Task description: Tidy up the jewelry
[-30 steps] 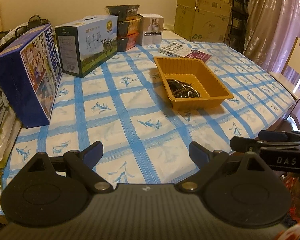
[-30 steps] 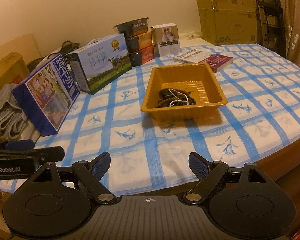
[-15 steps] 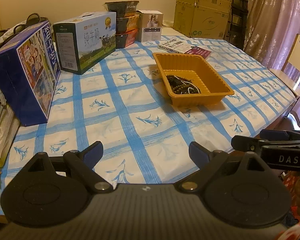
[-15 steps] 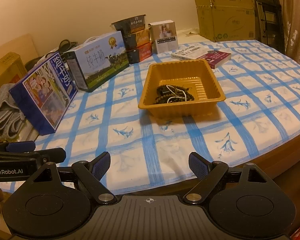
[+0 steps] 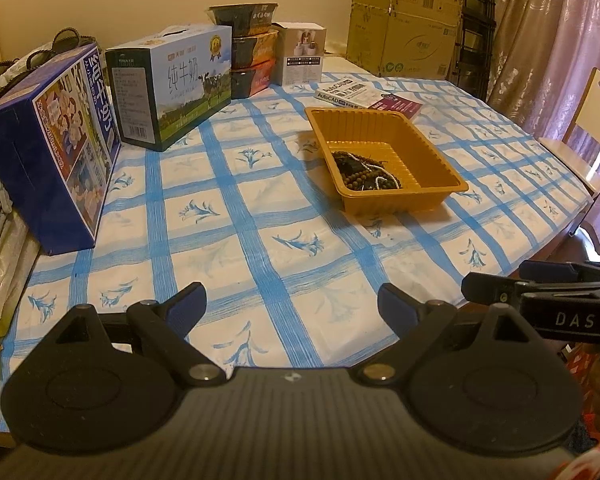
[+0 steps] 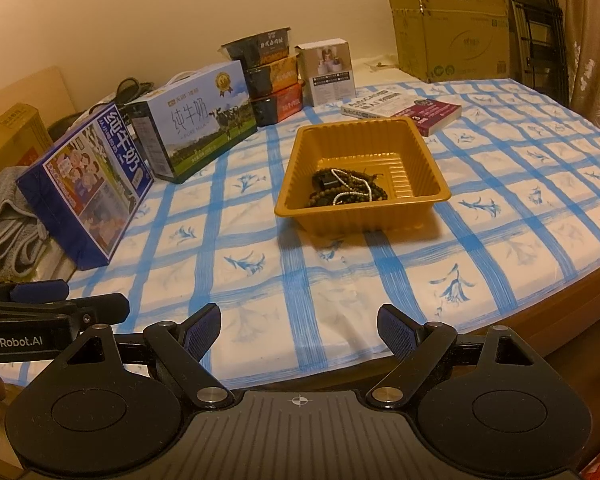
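Note:
An orange plastic tray [image 5: 428, 152] stands on the blue-checked tablecloth, also in the right wrist view [image 6: 300, 168]. In it lies a tangle of dark bead bracelets and a pearl string [image 5: 366, 172], seen too from the right [image 6: 346, 188]. My left gripper [image 5: 292, 306] is open and empty, low over the table's near edge, well short of the tray. My right gripper [image 6: 299, 328] is open and empty, also near the front edge. Each gripper shows at the side of the other's view: the right one [image 5: 540, 292], the left one [image 6: 56, 304].
Two milk cartons, a blue one [image 5: 56, 148] and a green-white one [image 5: 172, 84], stand at the left. Stacked food boxes [image 5: 252, 52], a small white box [image 5: 302, 54] and books [image 5: 368, 96] lie behind the tray. A chair [image 5: 592, 120] stands at the right.
Both grippers have drawn back and risen slightly, so the tray sits a little farther off. Both stay open. Nothing on the table has moved.

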{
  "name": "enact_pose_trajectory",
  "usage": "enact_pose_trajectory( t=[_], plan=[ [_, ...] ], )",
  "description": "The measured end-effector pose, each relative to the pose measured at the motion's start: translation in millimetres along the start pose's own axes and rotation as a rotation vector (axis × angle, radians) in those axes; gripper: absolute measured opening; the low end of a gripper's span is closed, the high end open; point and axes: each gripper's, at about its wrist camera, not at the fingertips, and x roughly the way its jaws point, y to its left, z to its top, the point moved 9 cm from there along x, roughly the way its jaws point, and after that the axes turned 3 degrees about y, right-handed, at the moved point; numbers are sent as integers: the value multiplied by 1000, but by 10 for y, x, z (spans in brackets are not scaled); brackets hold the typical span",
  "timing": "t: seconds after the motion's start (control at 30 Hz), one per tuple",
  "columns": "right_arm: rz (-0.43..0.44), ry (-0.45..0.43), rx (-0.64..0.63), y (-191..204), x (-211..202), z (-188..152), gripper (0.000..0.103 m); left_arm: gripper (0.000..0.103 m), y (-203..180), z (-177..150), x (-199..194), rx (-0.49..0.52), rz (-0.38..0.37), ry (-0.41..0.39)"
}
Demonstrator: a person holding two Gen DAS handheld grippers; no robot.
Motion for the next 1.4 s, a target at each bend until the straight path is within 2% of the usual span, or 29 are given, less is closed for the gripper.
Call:
enact_pose_trajectory(
  t=[1.4],
  plan=[
    [0,-7,1,-16,-23,81,85,92,-20,107,-36,4,-4,-8]
  ],
)
